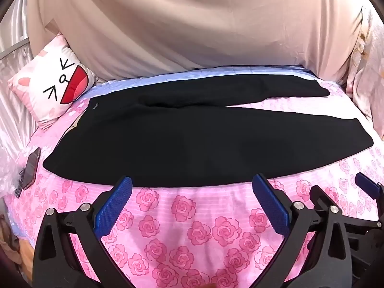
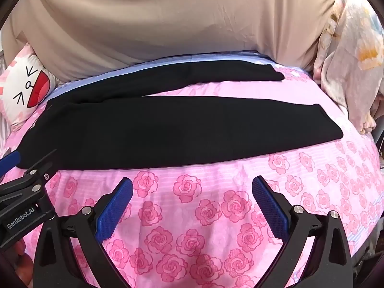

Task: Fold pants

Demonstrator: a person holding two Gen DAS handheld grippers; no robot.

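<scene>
Pants (image 1: 192,141) lie flat beyond both wide-apart, empty grippers; only the left wrist view shows a phone (image 1: 31,168).

A: Left wrist view, nine o'clock: dark flat device (image 1: 31,168), possibly a phone, its lower end lost in a tangle too small to tell.

B: Logo on the pants (image 1: 95,107) near the waistband, unreadable.

A: Right wrist view, nine o'clock: cartoon pillow (image 2: 22,91) cut by the frame edge. Three o'clock: floral fabric (image 2: 355,55) also runs off the edge.
</scene>
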